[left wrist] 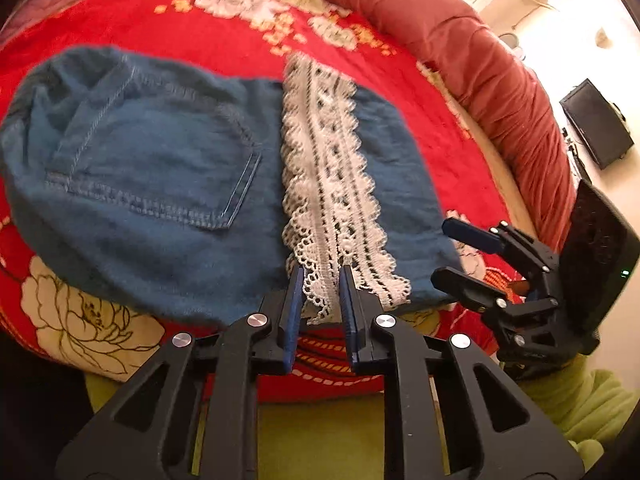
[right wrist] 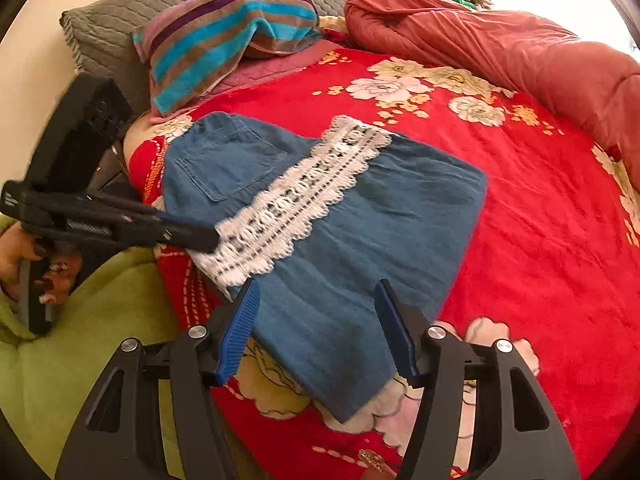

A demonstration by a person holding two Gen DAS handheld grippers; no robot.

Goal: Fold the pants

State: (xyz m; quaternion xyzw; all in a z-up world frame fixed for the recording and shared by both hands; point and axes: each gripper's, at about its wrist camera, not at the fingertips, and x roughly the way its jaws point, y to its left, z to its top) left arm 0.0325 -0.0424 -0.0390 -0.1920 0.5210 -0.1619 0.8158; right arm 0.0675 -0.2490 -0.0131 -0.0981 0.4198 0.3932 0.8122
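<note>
Folded blue denim pants [left wrist: 160, 160] [right wrist: 380, 220] lie flat on the red floral blanket, back pocket up, with a white lace band [left wrist: 328, 160] [right wrist: 288, 200] running across them. My left gripper [left wrist: 322, 276] [right wrist: 216, 240] sits at the near edge of the pants. Its jaws stand narrow, with the end of the lace pinched between the blue pads. To the right of it, my right gripper [right wrist: 318, 284] [left wrist: 440, 252] hovers open over the near edge of the plain denim, with nothing pressed between its fingers [right wrist: 240, 320].
The red floral blanket [right wrist: 540, 240] covers the bed. A rolled pinkish quilt [right wrist: 500, 44] lies along the far right. A striped towel [right wrist: 224, 40] and a grey pillow [right wrist: 120, 12] sit at the head. Green fabric [right wrist: 80, 340] borders the near side, beside a hand [right wrist: 20, 256].
</note>
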